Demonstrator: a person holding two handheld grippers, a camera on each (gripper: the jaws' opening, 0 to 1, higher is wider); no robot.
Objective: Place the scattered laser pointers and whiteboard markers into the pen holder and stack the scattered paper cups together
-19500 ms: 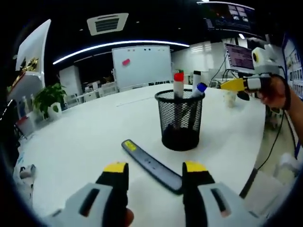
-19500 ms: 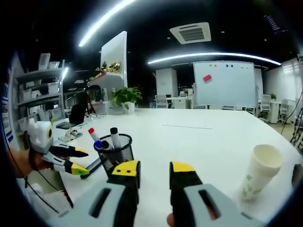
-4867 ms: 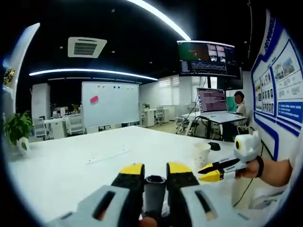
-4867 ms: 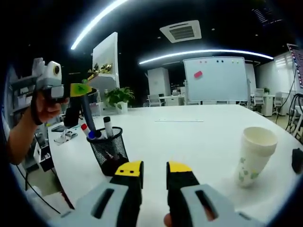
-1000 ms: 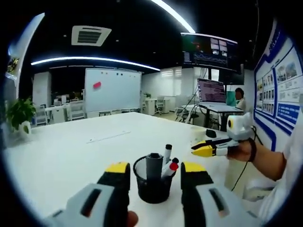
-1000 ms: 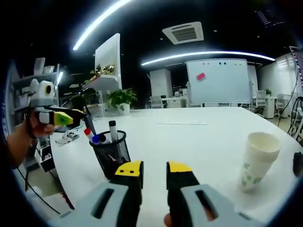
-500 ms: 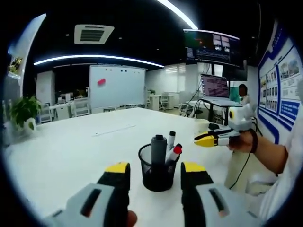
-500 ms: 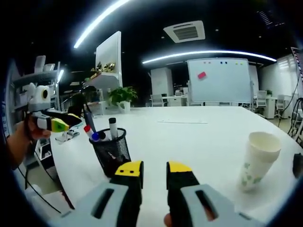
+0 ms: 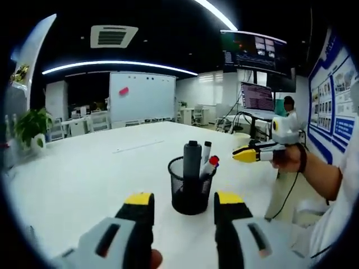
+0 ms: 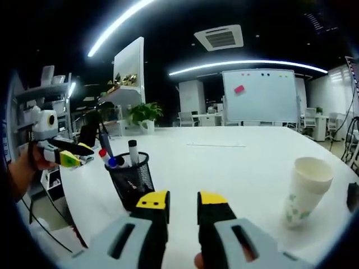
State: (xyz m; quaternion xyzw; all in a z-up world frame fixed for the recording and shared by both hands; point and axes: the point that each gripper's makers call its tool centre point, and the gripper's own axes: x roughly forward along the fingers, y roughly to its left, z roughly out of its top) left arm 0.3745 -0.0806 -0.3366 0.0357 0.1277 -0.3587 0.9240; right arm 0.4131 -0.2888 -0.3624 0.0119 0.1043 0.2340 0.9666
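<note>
A black mesh pen holder (image 9: 190, 193) stands on the white table (image 9: 84, 174) just beyond my left gripper (image 9: 184, 200), which is open with nothing between its jaws. A dark grey laser pointer (image 9: 192, 159) stands upright in the holder beside a red-capped marker (image 9: 212, 162) and a black-capped one (image 9: 206, 148). My right gripper (image 9: 240, 156) hovers to the holder's right, held by a hand. In the right gripper view, my right gripper (image 10: 182, 199) has its jaws close together and empty. The pen holder (image 10: 132, 180) is at its left, the left gripper (image 10: 72, 154) beyond that. White stacked paper cups (image 10: 304, 191) stand at the right.
A long flat strip (image 10: 216, 146) lies mid-table. A dark object (image 10: 354, 196) sits at the table's right edge. At the back are a whiteboard (image 9: 141, 95), a potted plant (image 10: 145, 114) and a person at a laptop (image 9: 258, 100). Shelves (image 10: 47, 112) stand off the table's left.
The laser pointer that my left gripper held 4.9 s ago now stands in the holder. The left gripper has opened and drawn back. The right gripper has stayed in place.
</note>
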